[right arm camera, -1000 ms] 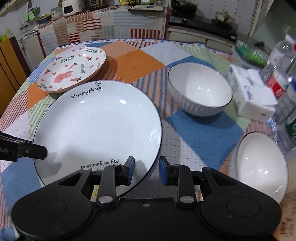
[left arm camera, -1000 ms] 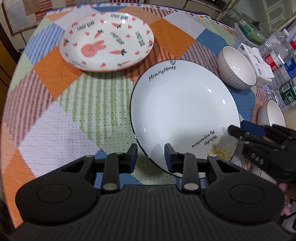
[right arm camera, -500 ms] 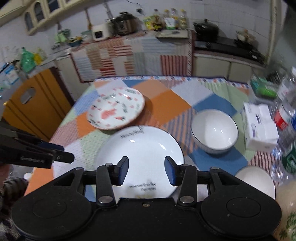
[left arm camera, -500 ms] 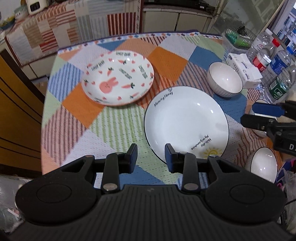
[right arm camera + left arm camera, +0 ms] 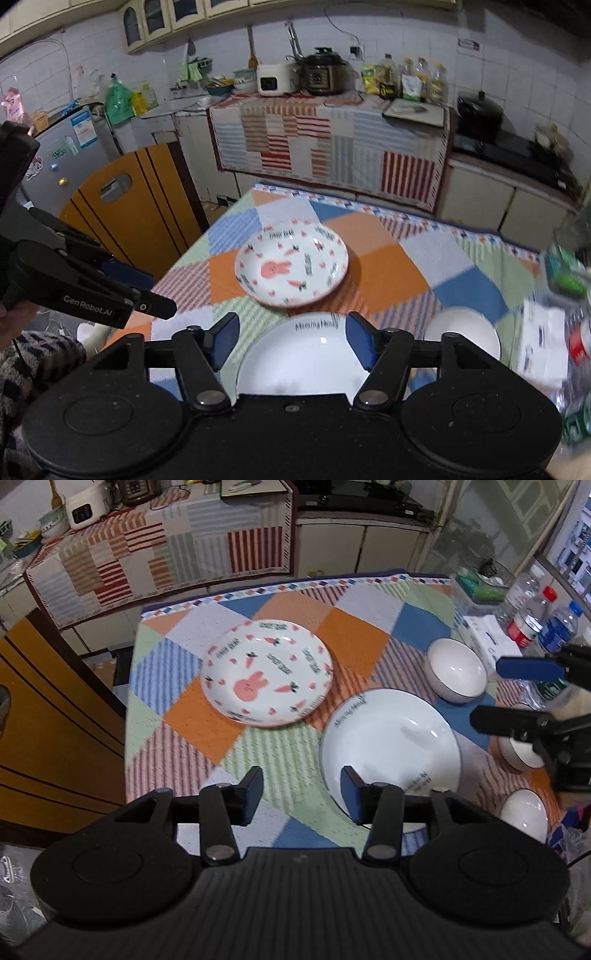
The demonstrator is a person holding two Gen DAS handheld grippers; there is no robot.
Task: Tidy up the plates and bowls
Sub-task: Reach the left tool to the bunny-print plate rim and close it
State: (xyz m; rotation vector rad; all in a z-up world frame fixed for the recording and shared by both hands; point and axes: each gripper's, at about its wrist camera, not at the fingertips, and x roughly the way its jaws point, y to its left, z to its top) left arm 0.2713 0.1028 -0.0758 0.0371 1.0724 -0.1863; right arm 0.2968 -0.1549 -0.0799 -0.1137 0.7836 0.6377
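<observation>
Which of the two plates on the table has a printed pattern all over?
The rabbit-and-carrot plate, at the far side of the table. The nearer white plate carries only small lettering near its rim.

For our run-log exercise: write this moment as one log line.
left hand-held gripper: open, empty | right hand-held gripper: open, empty | bunny plate, white plate: apart on table | bowls: unstacked

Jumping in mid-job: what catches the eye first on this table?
The pink-bunny plate sits toward the far side of the patchwork tablecloth, with the big white plate nearer and to its right. Both the left gripper and right gripper hover open, holding nothing.
</observation>
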